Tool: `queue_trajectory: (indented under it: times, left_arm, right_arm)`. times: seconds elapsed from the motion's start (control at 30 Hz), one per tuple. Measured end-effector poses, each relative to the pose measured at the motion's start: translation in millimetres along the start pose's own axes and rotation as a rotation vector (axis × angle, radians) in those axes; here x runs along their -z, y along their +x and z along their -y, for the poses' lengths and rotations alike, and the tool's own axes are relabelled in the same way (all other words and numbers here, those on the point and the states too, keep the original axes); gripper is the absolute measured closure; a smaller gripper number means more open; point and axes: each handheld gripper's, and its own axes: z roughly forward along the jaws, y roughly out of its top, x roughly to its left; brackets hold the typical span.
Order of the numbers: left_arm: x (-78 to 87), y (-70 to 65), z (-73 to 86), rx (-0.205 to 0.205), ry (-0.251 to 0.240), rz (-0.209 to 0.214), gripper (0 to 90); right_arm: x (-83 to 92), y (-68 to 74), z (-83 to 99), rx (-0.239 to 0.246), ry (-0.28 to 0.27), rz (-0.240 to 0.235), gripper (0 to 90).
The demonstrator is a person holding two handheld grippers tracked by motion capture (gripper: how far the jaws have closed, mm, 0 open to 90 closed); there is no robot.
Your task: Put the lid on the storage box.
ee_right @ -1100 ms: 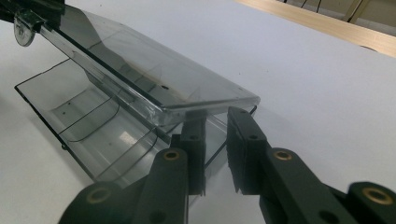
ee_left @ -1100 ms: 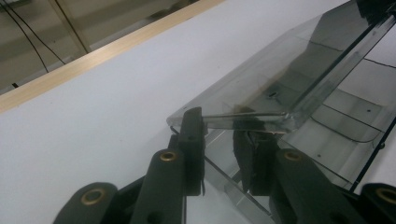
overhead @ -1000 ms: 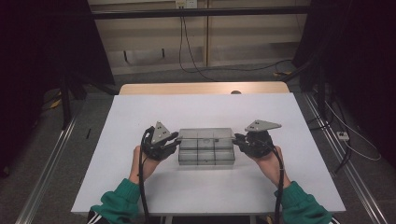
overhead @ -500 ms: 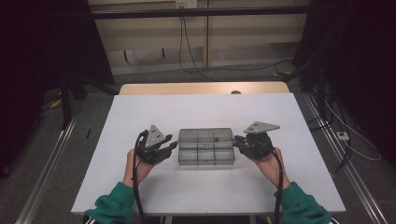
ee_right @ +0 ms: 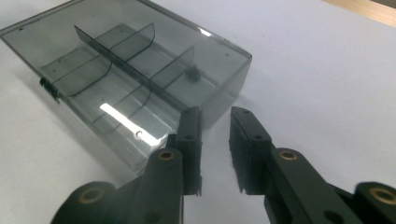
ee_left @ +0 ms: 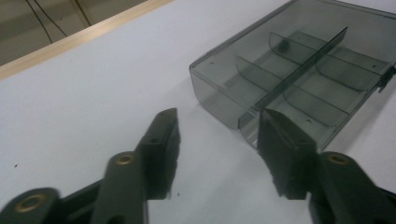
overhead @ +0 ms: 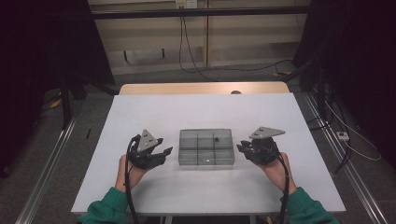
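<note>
Both grippers flank the clear box (overhead: 206,147) on the surface (overhead: 196,107), left gripper (overhead: 164,152) at nine o'clock, right gripper (overhead: 241,147) at three. Both sets of fingers are parted and hold nothing. To lift well, probably close in evenly and keep it level, so the small dark bit (overhead: 216,138) inside stays put.

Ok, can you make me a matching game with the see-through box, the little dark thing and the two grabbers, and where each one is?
Things:
1. left gripper
2. right gripper
3. grey box
4. small dark bit

Places:
A. inside a far compartment of the box
B. middle of the white table
C. left of the box, jaws open
D. right of the box, jaws open

Pairs: 1-C, 2-D, 3-B, 4-A
</note>
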Motion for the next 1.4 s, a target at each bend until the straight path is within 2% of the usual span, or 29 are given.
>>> queue_trajectory:
  times: [0.27,0.43,0.63,0.87,1.17,1.4]
  left_arm:
    - [8.9,-1.8,6.8,0.042,0.048,-0.013,28.8]
    - [15.9,-6.5,11.6,0.031,0.067,-0.02,20.1]
    - [24.1,-11.6,19.2,0.03,0.091,-0.031,10.6]
    - [34.6,-16.1,28.9,0.024,0.104,-0.048,3.6]
    - [42.0,-21.9,41.0,0.032,0.119,-0.054,0.1]
    - [45.8,-25.9,49.8,0.039,0.112,-0.059,0.0]
  right_arm:
    - [8.0,1.2,10.3,0.004,0.01,-0.021,54.2]
    - [14.7,4.8,15.5,0.009,0.009,-0.036,29.9]
    - [23.5,7.5,23.0,0.006,0.001,-0.056,13.0]
    - [32.8,8.0,32.6,-0.004,-0.013,-0.056,4.1]
    - [39.4,11.3,45.0,-0.004,-0.008,-0.046,0.6]
    - [43.8,12.3,53.1,-0.003,-0.013,-0.037,0.0]
